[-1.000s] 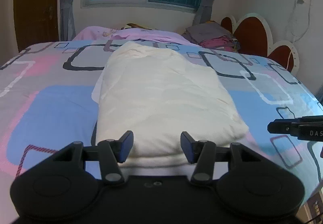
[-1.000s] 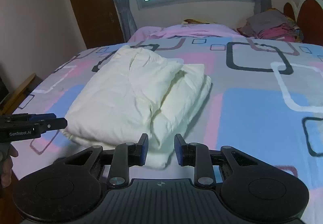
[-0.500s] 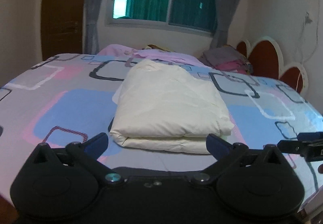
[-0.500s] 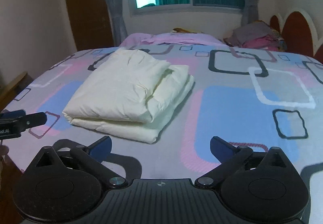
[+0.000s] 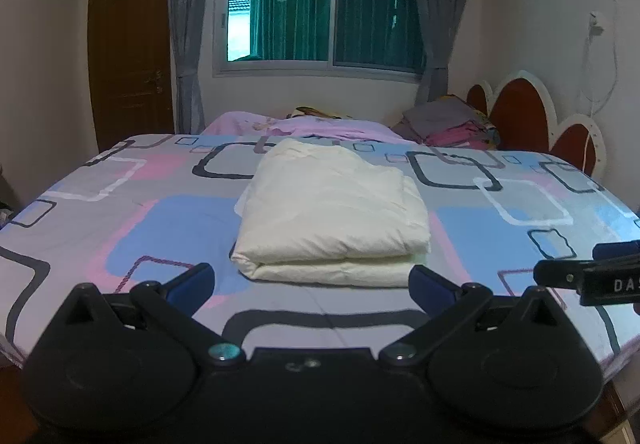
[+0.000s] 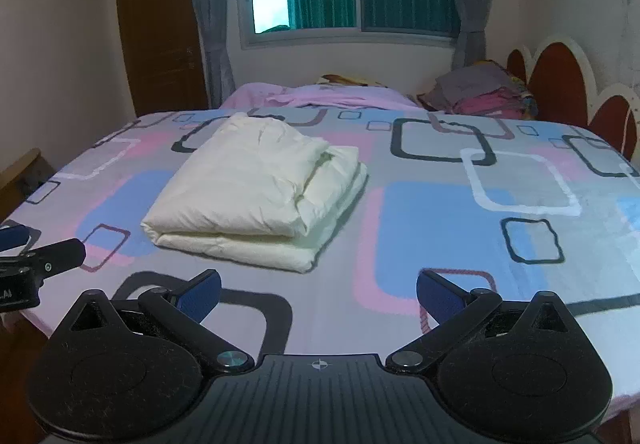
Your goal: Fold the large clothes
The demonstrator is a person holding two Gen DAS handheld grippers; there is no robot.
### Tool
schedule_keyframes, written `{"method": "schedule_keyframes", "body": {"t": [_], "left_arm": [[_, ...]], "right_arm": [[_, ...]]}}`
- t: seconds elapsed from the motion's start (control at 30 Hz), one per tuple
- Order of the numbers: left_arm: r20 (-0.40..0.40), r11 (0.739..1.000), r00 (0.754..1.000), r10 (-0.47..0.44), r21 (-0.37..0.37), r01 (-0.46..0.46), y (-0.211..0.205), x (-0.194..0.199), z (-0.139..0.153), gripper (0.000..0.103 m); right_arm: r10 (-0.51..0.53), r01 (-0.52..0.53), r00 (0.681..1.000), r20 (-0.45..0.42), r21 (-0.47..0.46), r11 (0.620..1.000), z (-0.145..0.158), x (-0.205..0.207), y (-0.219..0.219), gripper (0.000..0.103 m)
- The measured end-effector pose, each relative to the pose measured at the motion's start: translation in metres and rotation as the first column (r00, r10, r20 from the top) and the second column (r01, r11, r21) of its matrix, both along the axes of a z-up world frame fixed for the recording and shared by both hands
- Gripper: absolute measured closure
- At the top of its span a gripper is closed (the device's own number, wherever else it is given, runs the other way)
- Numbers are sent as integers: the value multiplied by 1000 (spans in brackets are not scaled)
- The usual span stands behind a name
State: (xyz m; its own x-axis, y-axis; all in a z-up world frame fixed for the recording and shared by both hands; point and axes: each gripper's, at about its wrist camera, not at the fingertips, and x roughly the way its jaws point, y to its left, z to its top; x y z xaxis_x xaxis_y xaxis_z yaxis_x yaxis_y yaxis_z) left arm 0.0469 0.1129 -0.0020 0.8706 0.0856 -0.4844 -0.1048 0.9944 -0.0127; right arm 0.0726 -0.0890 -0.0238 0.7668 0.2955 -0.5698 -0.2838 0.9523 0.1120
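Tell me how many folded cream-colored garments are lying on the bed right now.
1. The folded cream garment lies mid-bed on the patterned bedspread, ahead of both open grippers. The pile of clothes by the headboard is grey and pink; more could be hidden inside it.

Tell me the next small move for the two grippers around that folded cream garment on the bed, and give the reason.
Probably keep both grippers back and leave it alone. The folded cream-white padded garment lies as a neat stacked bundle on the patterned bedspread. The left gripper and the right gripper are both wide open, empty and short of its near edge, so the fold looks finished.
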Motion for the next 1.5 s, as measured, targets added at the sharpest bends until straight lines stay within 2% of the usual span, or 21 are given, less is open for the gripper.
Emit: {"method": "schedule_keyframes", "body": {"t": [0.23,0.57,1.5], "left_arm": [[-9,1000,1000,-10,-18,10,-7,-18,2,0],[4,999,999,-54,9,54,-19,-29,5,0],[8,999,999,-40,-1,41,-20,-28,6,0]], "right_arm": [[-28,28,999,-19,10,1000,2,-19,-9,0],[-47,47,999,-4,18,999,10,-37,-15,0],[-29,29,1000,1,12,1000,14,-33,-16,0]]}}
